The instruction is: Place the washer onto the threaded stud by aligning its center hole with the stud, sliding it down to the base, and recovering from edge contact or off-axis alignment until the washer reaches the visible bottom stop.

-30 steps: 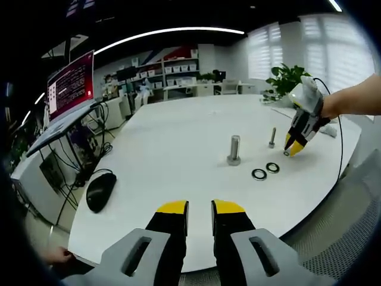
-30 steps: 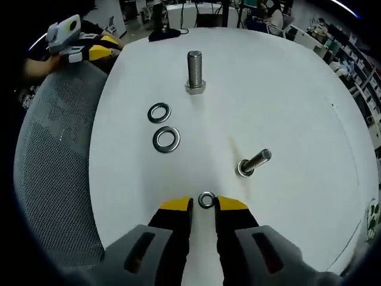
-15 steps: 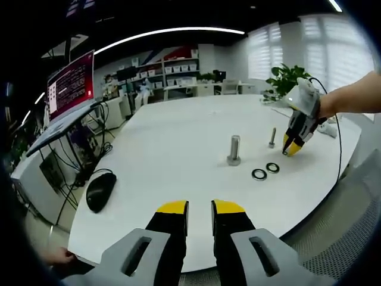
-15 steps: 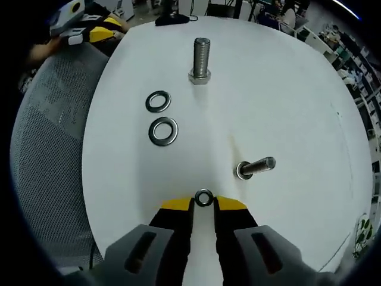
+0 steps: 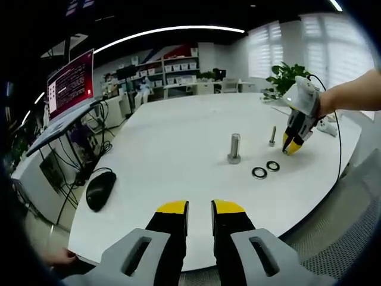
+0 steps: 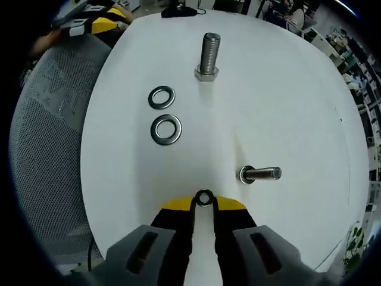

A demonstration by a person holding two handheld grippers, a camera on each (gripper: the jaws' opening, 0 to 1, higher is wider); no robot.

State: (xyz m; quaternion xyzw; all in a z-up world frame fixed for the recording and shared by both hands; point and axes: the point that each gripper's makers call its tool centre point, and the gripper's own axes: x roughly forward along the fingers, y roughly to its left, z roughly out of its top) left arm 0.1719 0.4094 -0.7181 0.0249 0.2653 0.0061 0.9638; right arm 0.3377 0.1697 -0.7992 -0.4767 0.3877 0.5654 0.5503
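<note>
Washer (image 6: 205, 197) between right gripper (image 6: 205, 204) fingers

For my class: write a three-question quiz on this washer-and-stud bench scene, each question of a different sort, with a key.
1. True or false: the right gripper holds a small washer between its tips.
2. How many washers lie flat on the white table?
A. one B. two C. four
3. Fill in: the small stud stands nearer the right gripper than the large ____ does.

Key:
1. True.
2. B: two loose washers lie side by side.
3. bolt.

The left gripper hangs back at the table's near edge, its jaws slightly apart with nothing between them.
</note>
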